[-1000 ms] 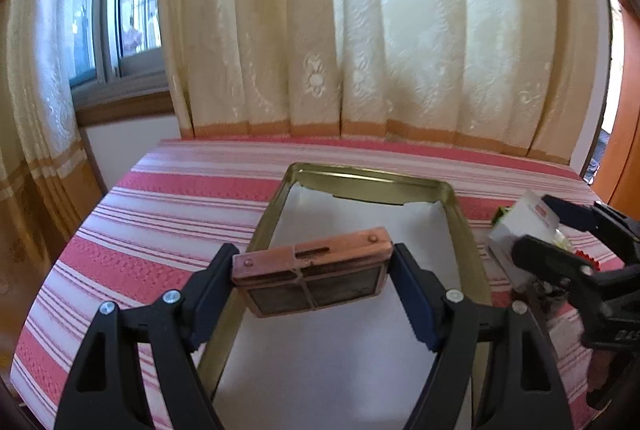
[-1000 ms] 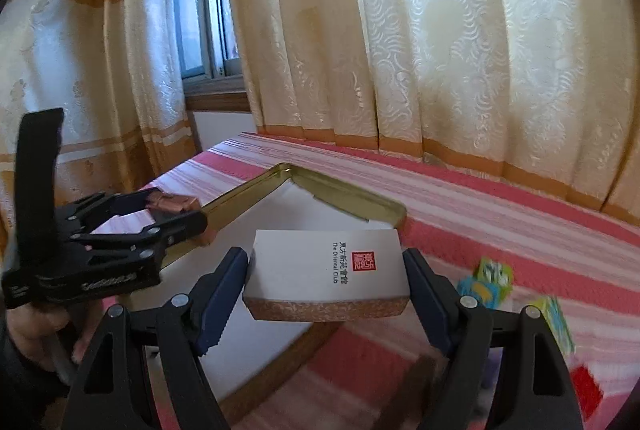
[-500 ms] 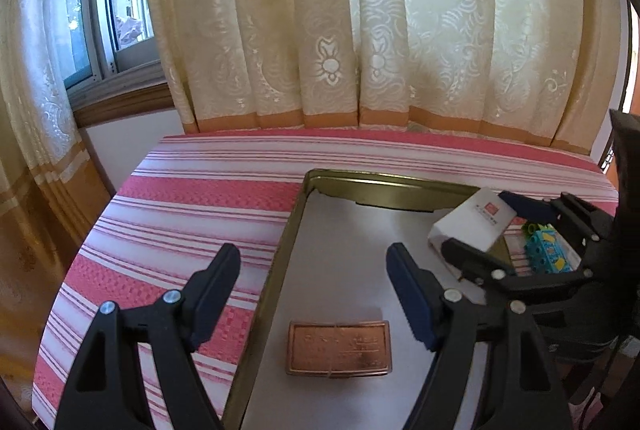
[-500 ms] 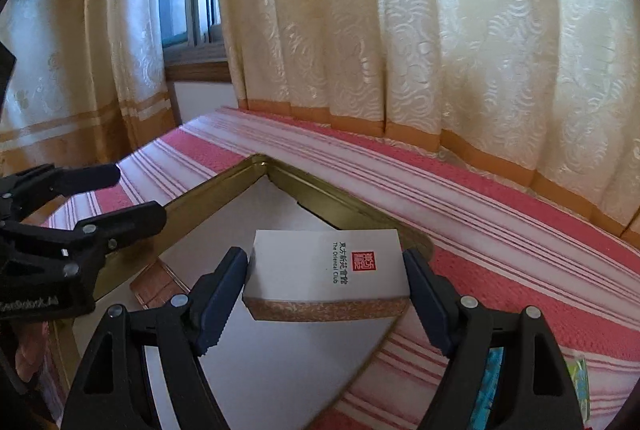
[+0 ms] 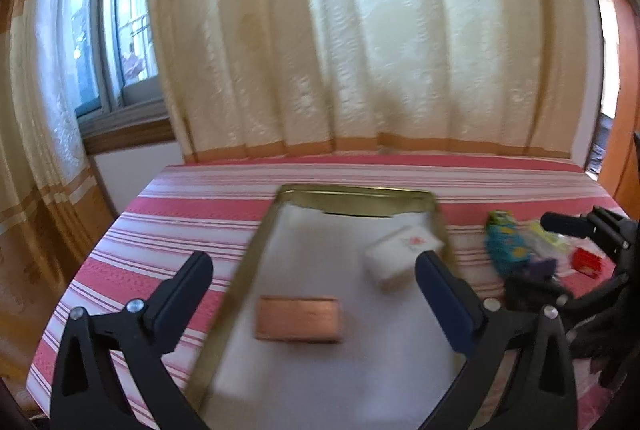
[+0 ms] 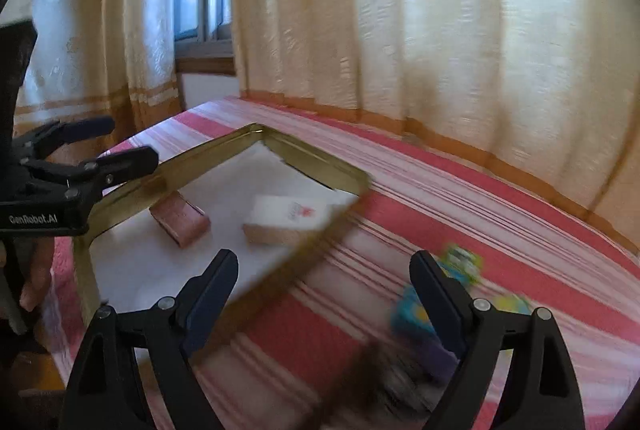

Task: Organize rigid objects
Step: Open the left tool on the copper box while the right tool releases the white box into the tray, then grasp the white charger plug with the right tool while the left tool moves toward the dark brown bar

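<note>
Two things lie inside the gold-rimmed tray (image 5: 256, 250) on its white liner: one copper-coloured box (image 5: 298, 318), flat near the tray's left rim, and one white box with a red seal (image 5: 402, 250), tilted in the far right corner against the right rim. The two are well apart. The left gripper (image 5: 312, 294) stands wide over the tray, its jaws having just been opening, with nothing between them. The right gripper (image 6: 324, 286), its jaws likewise just opening and empty, hangs over the tray's right rim and the red-striped cloth (image 5: 192, 213). Several blurred small toys (image 6: 460, 262) lie on the cloth right of the tray.
</note>
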`<state>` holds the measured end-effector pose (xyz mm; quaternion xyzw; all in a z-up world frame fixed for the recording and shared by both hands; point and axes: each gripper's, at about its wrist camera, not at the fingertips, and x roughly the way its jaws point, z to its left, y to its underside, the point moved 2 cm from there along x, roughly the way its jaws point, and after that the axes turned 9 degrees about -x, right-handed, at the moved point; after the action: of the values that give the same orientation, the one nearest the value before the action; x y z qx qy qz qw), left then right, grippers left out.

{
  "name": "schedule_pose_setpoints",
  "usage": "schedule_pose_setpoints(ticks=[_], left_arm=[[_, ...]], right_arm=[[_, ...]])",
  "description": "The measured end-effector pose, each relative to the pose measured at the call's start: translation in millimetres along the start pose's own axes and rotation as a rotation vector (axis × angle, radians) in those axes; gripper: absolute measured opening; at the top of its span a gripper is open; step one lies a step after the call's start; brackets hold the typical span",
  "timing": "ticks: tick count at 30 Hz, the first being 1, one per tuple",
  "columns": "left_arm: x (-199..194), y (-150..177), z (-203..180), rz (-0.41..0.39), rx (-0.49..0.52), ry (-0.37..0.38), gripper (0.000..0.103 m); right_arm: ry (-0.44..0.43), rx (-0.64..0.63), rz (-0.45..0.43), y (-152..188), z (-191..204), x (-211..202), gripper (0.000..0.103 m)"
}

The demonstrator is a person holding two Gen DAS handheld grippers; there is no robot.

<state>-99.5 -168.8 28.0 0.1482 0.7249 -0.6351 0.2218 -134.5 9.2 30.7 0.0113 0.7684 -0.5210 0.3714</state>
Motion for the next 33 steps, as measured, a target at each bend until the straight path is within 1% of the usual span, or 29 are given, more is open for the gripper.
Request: schedule_pose_setpoints(ticks=[2,4,8,10,12,14,16,18,24,28,31,33], left_arm=[[-12.2,11.1,-19.2,-0.018,0.012,0.030,0.103],[-20.9,22.0,-38.6,-0.018,0.020,0.079,0.103],[-36.6,46.9,-82.5,-0.011,0.060,0.166,0.103],[-41.6,59.1,-103.2,-0.017,0.099,0.185,0.103],[-42.9,66.0,-113.4,-0.025,0.127,0.168,0.103],[-42.9,71.1,-120.6,-0.042,0.161,0.143,0.103],[-42.0,74.4,-121.5,-0.054,0.183,0.125,0.103],[-40.1,75.4,-117.1,-0.056,0.179,0.119,0.103],[-24.2,77.5,-96.9,-0.006,0.148,0.064,0.103],[-15.1,82.0,-88.4,0.029,0.133,0.049,0.103],[-7.4,84.8,-81.1,0.059,0.113,0.035,0.103],[-3.9,86.0,-75.7,0.068,0.098,0.031,0.103]], right_arm=[[0.021,0.053,-0.025,16.6,-15.2,-24.5,0.090],[0.041,0.123,-0.043,34.8,-30.5,-43.4,0.091],[0.157,0.214,-0.052,72.7,-50.8,-73.3,0.093],[0.176,0.264,-0.054,89.6,-58.5,-82.7,0.093],[0.181,0.310,-0.055,103.9,-64.2,-89.9,0.093],[0.187,0.342,-0.033,113.1,-68.2,-89.7,0.093],[0.168,0.343,-0.021,117.5,-66.6,-87.9,0.093],[0.154,0.331,-0.015,119.4,-62.1,-86.2,0.093],[0.117,0.288,0.011,117.6,-42.9,-79.4,0.093],[0.094,0.253,0.034,114.6,-31.6,-76.0,0.093],[0.095,0.213,0.055,112.6,-22.3,-72.3,0.093],[0.083,0.198,0.065,111.4,-16.4,-70.2,0.093]])
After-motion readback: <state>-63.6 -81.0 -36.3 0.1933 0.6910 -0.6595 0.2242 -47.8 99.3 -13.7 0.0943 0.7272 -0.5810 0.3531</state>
